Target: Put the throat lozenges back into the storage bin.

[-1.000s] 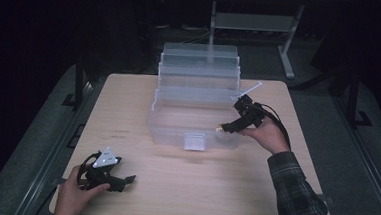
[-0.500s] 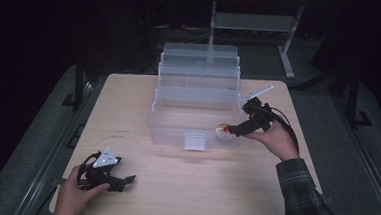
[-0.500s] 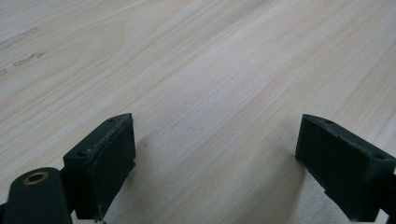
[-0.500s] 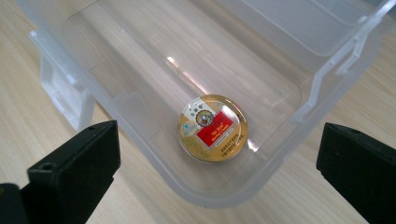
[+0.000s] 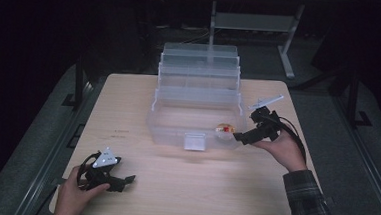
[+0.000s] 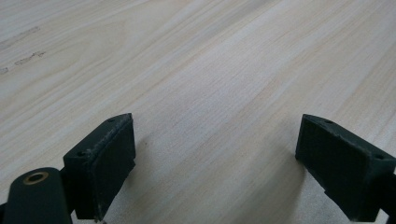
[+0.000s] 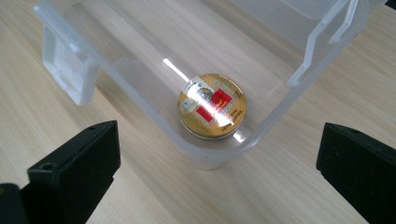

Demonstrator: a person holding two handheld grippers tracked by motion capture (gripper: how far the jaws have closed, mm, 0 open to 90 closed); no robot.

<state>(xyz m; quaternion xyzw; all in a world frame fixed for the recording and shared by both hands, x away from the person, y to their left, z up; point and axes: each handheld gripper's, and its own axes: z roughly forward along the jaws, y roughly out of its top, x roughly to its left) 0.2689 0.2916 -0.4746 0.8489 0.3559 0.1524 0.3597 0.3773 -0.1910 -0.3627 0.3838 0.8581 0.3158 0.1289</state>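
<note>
A clear plastic tiered box (image 5: pixel 167 128) stands open in the middle of the table (image 5: pixel 129 98). A round gold tin with a red label (image 5: pixel 223 129) lies flat on the box floor in its front right corner (image 7: pixel 212 106). My right gripper (image 5: pixel 239 137) hovers just outside that corner, pointing at it. Its jaws have just been opening and now stand wide, and nothing is pressed between them (image 7: pixel 217 156). My left gripper (image 5: pixel 125 180) rests open on the table at the front left, with bare wood between its pads (image 6: pixel 215 163).
The box's upper trays (image 5: pixel 199 68) step up toward the back. A white latch (image 5: pixel 194 141) hangs on the box's front wall (image 7: pixel 70 70). A metal stand (image 5: pixel 287 48) rises behind the table. A person's plaid sleeve (image 5: pixel 308 200) comes in at the lower right.
The right gripper has let go of the tin, which now lies in the box. The gripper has drawn back to the right, outside the box corner. The left gripper has not moved.
</note>
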